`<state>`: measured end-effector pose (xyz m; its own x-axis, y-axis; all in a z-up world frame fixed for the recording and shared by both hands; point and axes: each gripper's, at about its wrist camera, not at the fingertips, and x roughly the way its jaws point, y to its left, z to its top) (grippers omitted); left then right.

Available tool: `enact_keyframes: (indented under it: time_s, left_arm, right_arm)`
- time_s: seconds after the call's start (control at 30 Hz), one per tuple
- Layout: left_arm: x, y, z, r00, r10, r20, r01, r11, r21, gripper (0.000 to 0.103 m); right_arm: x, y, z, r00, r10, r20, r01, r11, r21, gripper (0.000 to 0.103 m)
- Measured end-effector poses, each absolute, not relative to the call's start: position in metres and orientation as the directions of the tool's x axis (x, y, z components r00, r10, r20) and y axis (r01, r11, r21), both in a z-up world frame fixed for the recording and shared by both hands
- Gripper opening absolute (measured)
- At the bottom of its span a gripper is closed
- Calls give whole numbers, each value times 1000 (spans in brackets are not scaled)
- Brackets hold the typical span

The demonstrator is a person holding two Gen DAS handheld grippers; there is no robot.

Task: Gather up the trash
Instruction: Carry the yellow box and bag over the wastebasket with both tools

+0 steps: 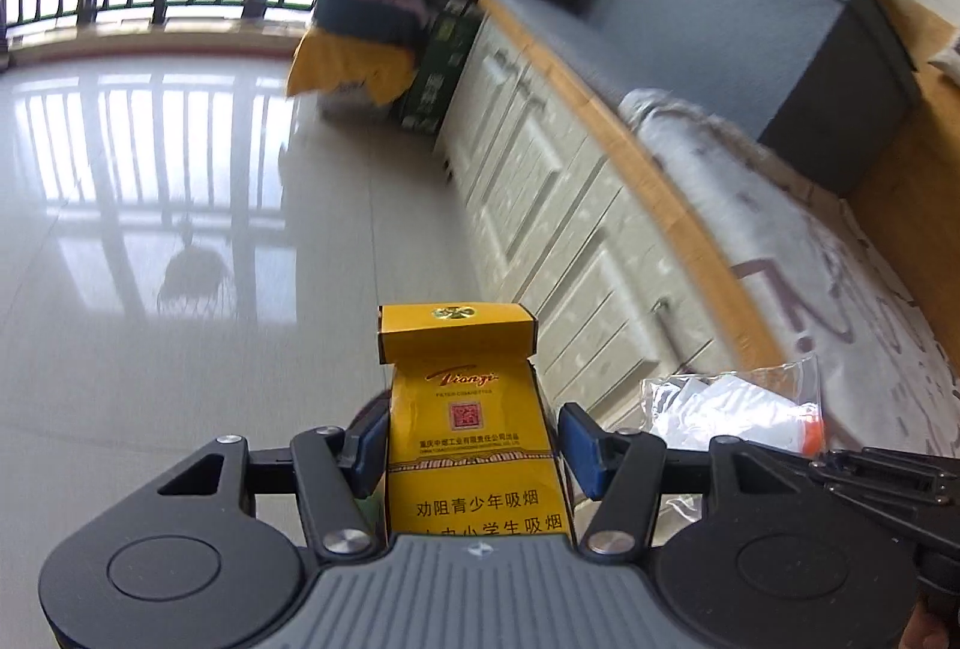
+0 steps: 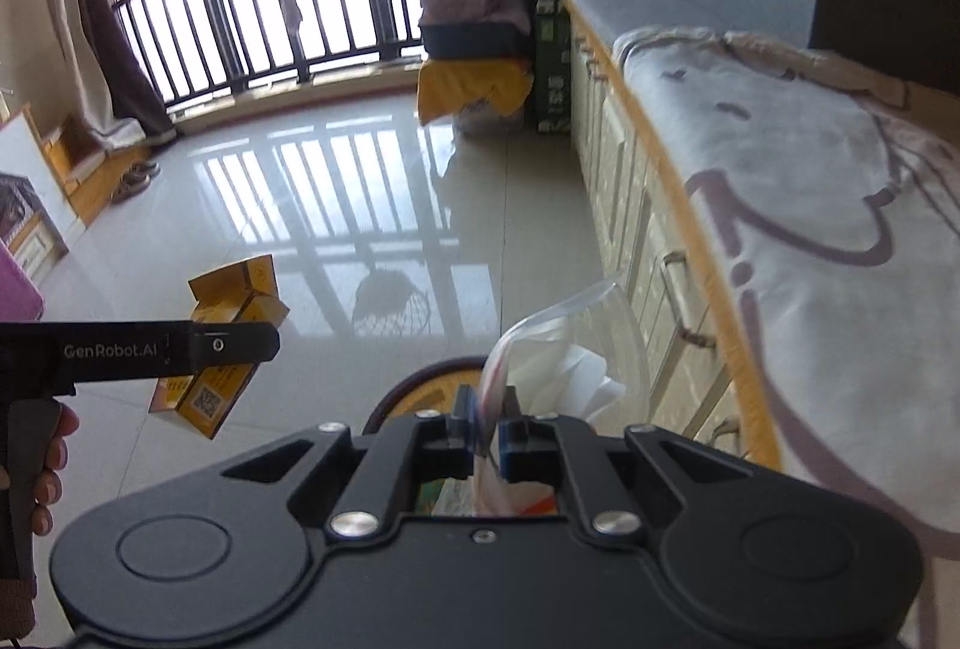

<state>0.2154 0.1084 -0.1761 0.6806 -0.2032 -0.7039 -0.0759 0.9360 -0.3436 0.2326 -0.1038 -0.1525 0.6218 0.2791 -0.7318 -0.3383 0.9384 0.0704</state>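
A yellow cigarette pack (image 1: 471, 409) with its lid flipped open hangs in the air above the floor, and my left gripper (image 1: 474, 442) is shut on it, blue pads against its two sides. The right wrist view shows the same pack (image 2: 240, 301) from the side, in the left gripper (image 2: 240, 346), with a hand (image 2: 51, 451) on the handle. My right gripper (image 2: 489, 433) is shut on a clear plastic bag (image 2: 570, 343) with white paper inside. That bag (image 1: 732, 409) also shows in the left wrist view, just right of the pack.
A long cabinet (image 2: 624, 205) with pale drawers and a wooden top runs along the right, a printed white blanket (image 2: 798, 181) lying on it. Glossy floor tiles (image 1: 180, 229) stretch to a barred window (image 2: 252, 7). A round brown rim (image 2: 414, 385) lies below my right gripper. Stacked boxes under yellow cloth (image 2: 474, 85) stand at the far end.
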Motion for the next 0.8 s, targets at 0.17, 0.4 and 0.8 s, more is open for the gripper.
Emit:
enact_keyframes:
  time_s: [0.17,0.4,0.8]
  left_arm:
    - [223,116,-207,631,-216,-745,-112,925,-363,59]
    - [237,125,-244,569,-232,-789,-182,900,-396,59]
    - [268,124,-299,506,-321,-800,-291,810,-509,59]
  right_arm:
    - [248,-92,-185,560,255,-788,-344,937,59,8]
    - [272,-71,-230,469,212,-858,-394,919,12,8]
    - [303,-49,-284,405,117,-907,-474,875,-99,9]
